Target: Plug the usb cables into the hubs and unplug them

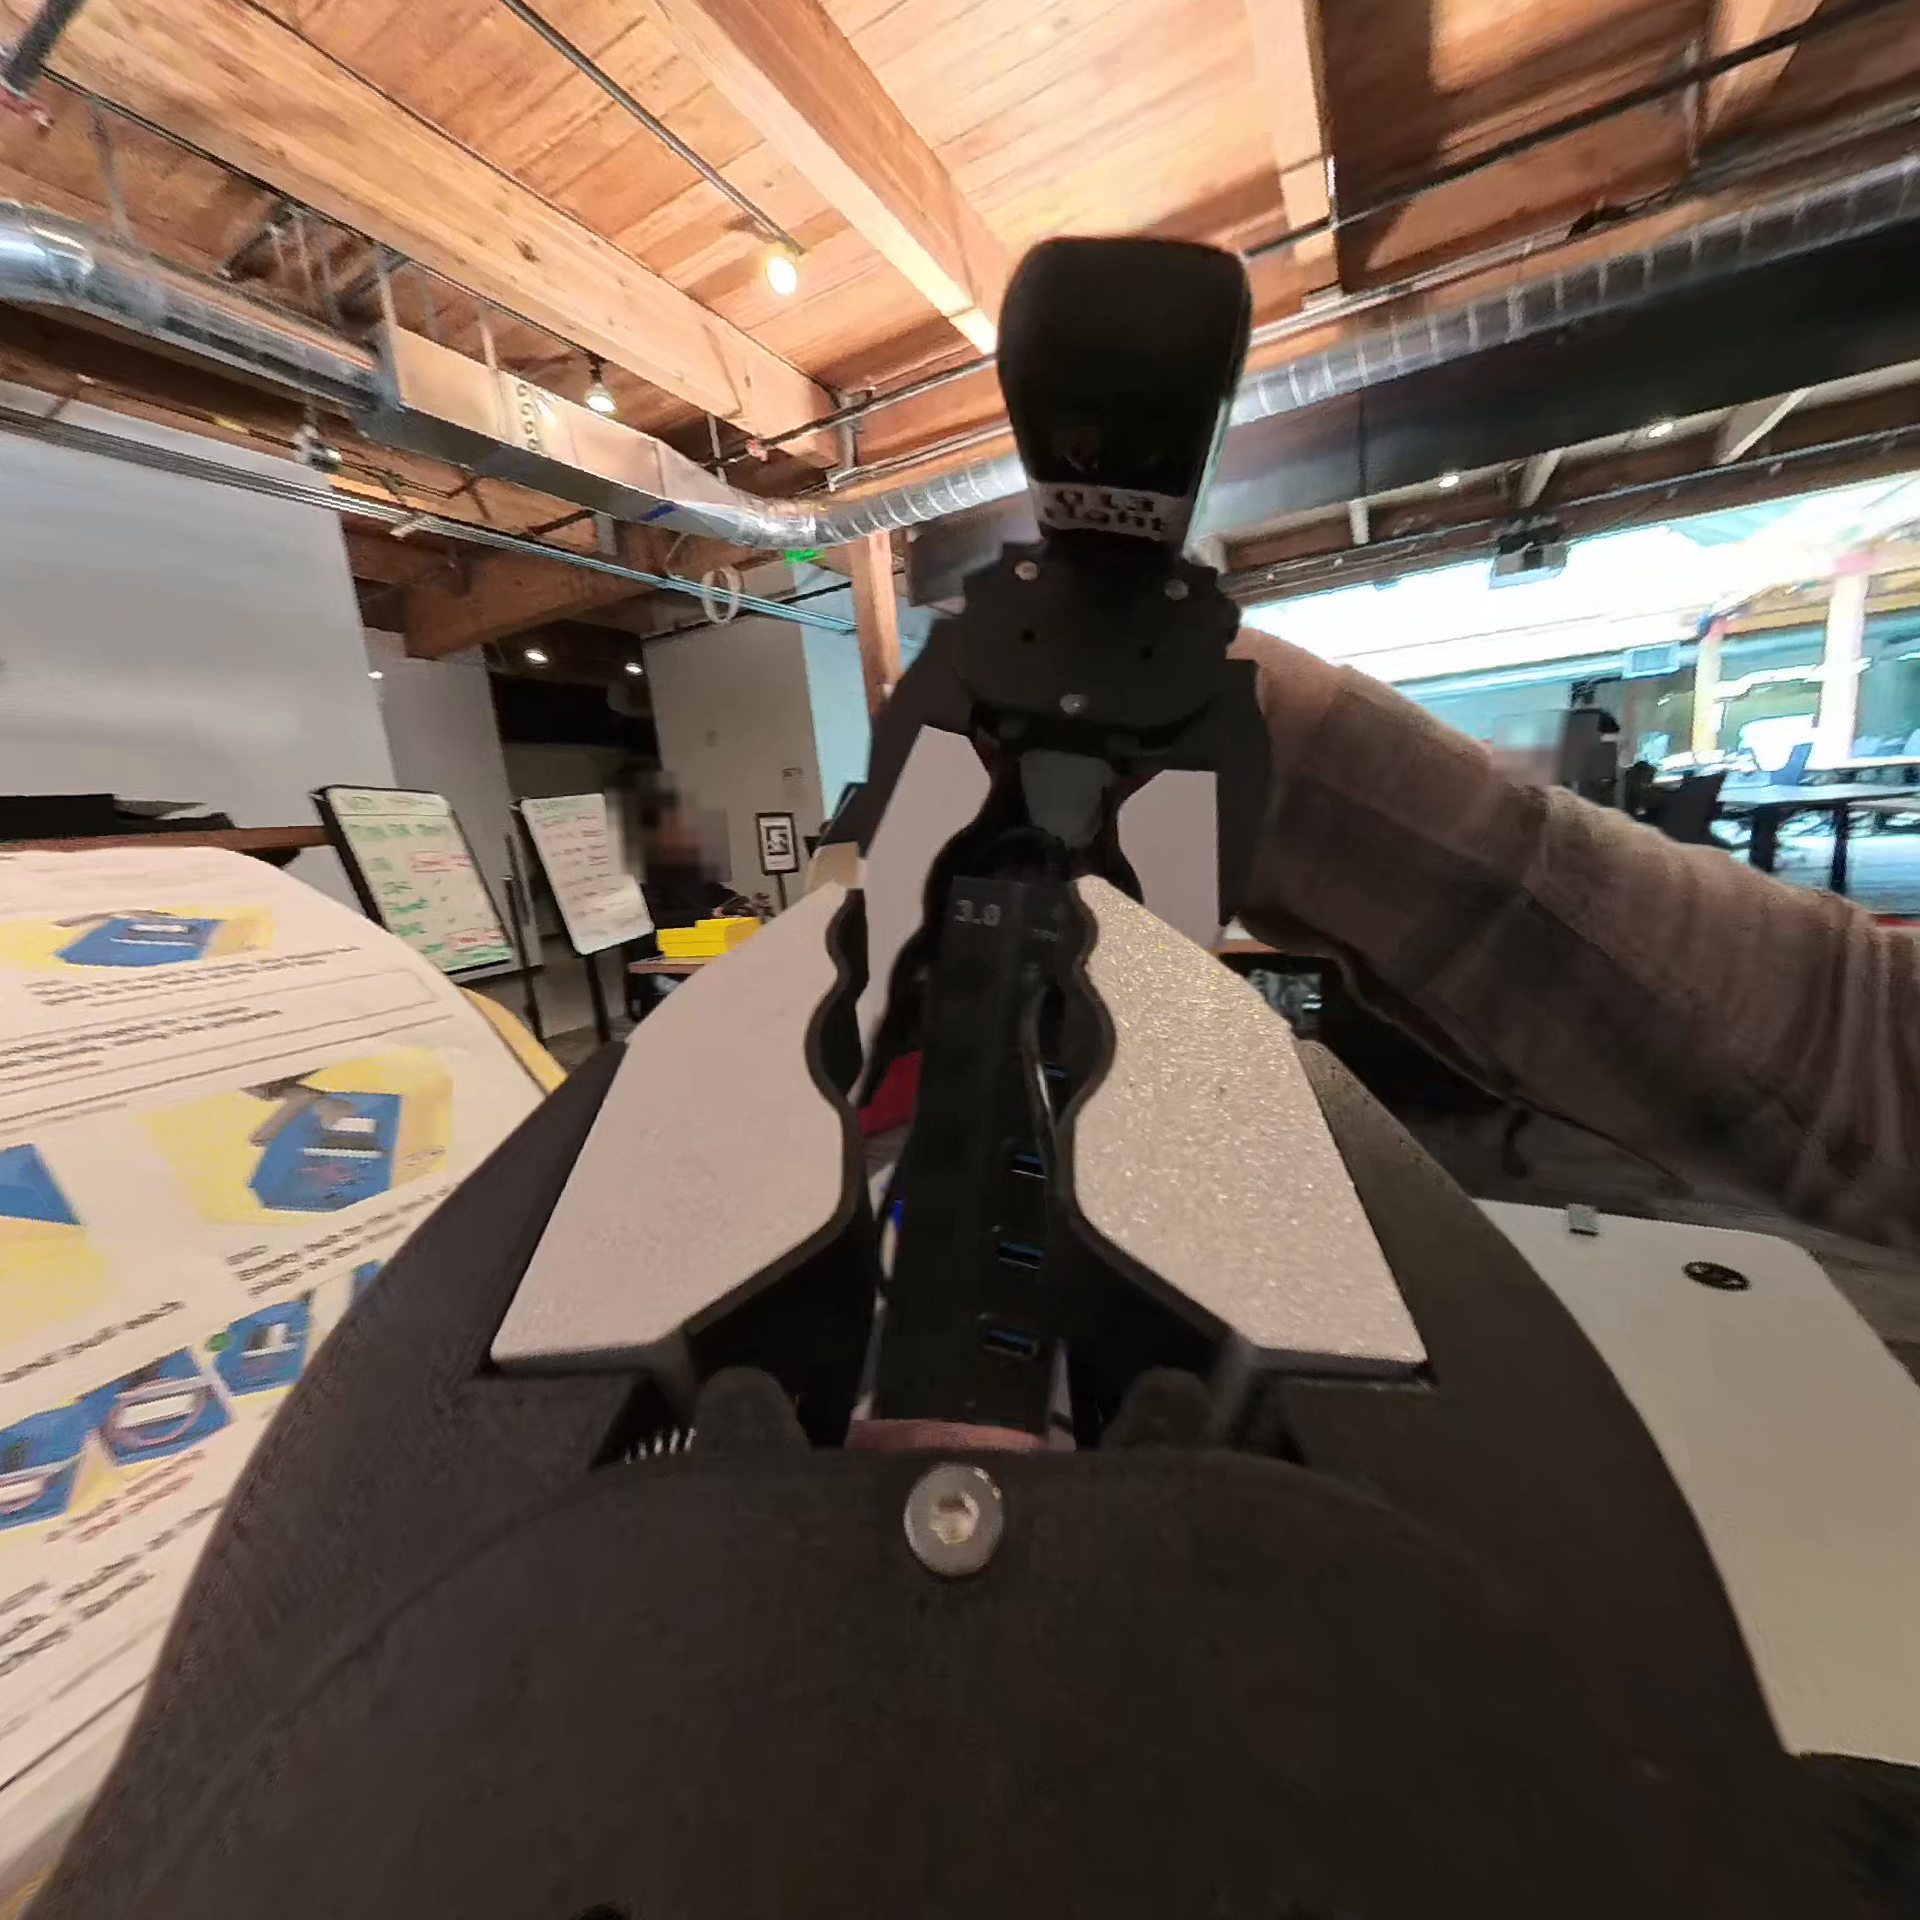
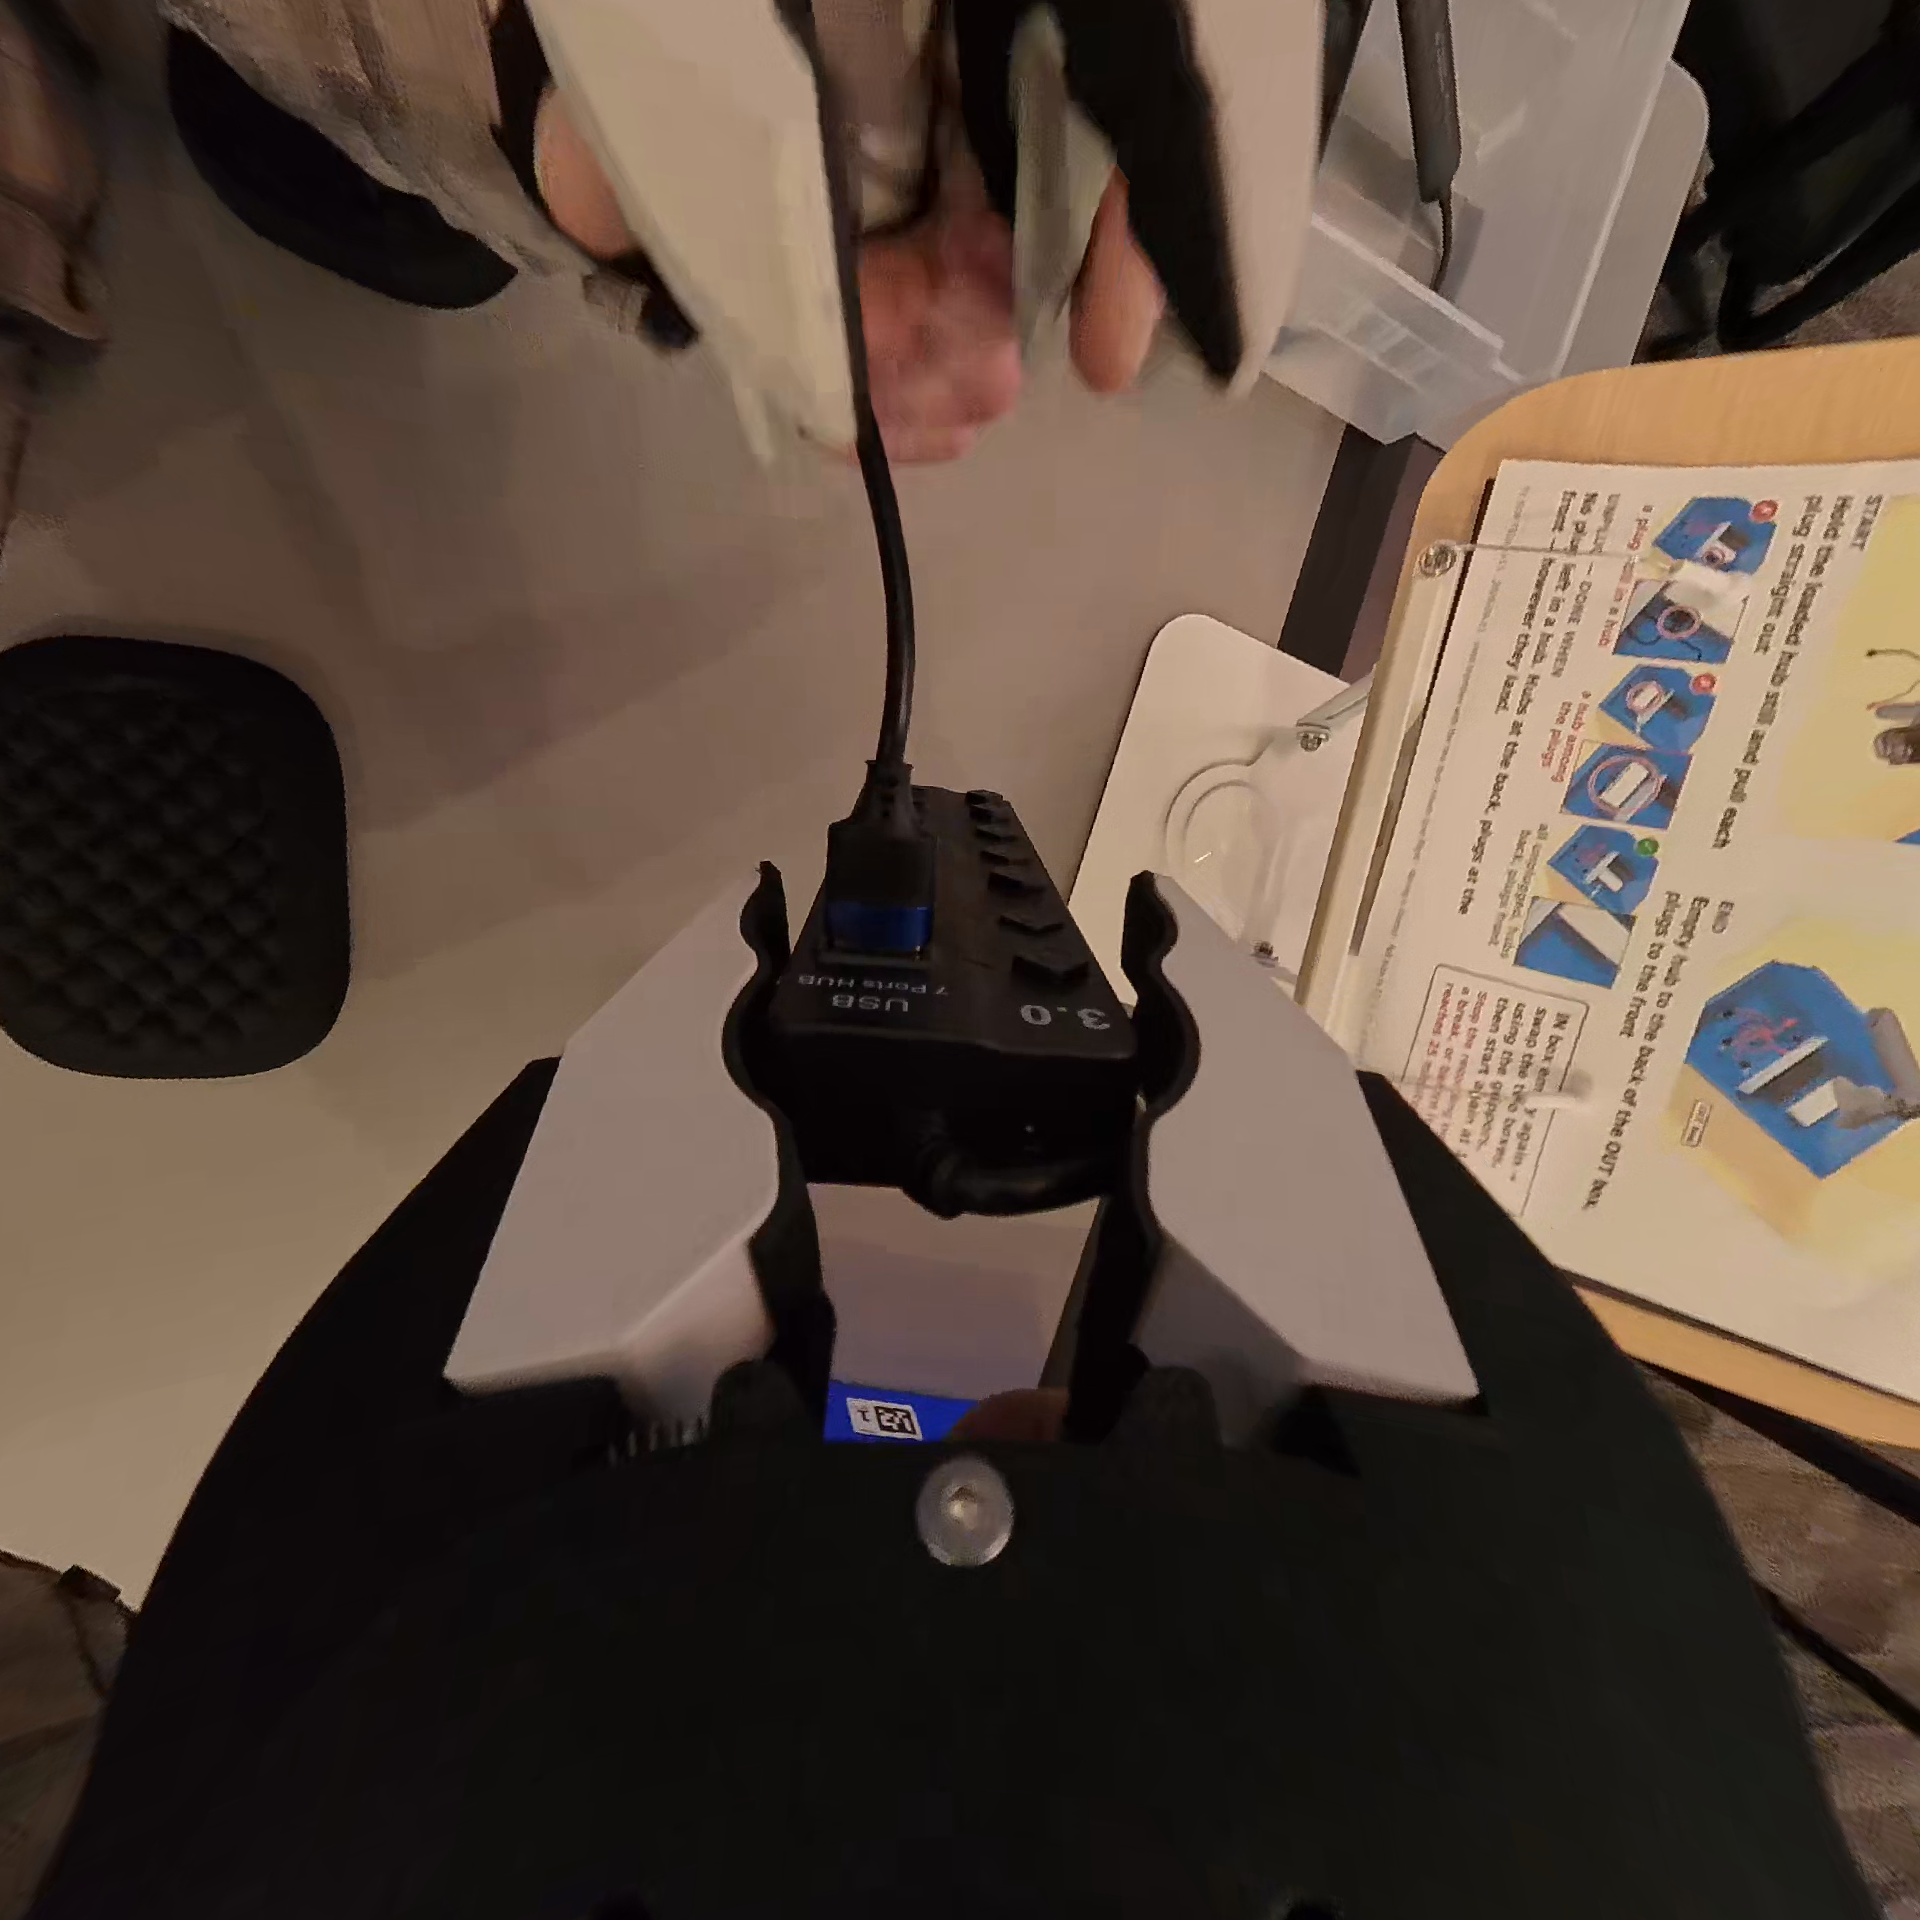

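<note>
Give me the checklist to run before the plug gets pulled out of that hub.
1. Right claw clamped on the hub: ok.
2. Plug fully seated in the hub's end port: ok.
3. Left claw gripping the cable: cannot tell; it is blurred in the right wrist view.
4. Cable free of snags between plug and left claw: ok, a single loose curve.
5. Other ports empty: ok for those in view.
</note>
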Demonstrator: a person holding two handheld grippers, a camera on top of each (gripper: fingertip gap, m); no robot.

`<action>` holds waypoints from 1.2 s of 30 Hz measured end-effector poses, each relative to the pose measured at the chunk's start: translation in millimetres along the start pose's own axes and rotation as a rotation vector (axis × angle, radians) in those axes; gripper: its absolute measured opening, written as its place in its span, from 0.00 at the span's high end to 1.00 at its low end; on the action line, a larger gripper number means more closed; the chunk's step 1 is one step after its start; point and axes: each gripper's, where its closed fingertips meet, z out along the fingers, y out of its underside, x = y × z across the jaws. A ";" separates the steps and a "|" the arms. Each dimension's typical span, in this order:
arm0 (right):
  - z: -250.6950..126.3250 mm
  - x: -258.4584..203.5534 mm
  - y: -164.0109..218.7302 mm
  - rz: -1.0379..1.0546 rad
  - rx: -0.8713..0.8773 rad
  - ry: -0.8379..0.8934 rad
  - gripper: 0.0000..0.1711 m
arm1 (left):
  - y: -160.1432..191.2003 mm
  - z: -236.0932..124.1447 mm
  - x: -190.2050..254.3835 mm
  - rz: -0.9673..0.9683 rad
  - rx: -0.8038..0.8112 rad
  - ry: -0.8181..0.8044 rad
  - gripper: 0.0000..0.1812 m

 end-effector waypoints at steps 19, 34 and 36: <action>93.6 -35.1 21.3 0.223 0.345 -0.027 0.62 | 18.9 -16.2 -27.0 0.113 -0.260 -0.039 0.83; 153.2 -65.0 62.8 0.366 0.436 0.002 0.62 | 42.7 -11.1 -27.0 0.119 -0.336 -0.013 0.83; 161.7 -68.8 70.0 0.368 0.411 0.008 0.62 | 46.9 -9.6 -25.8 0.119 -0.352 -0.010 0.83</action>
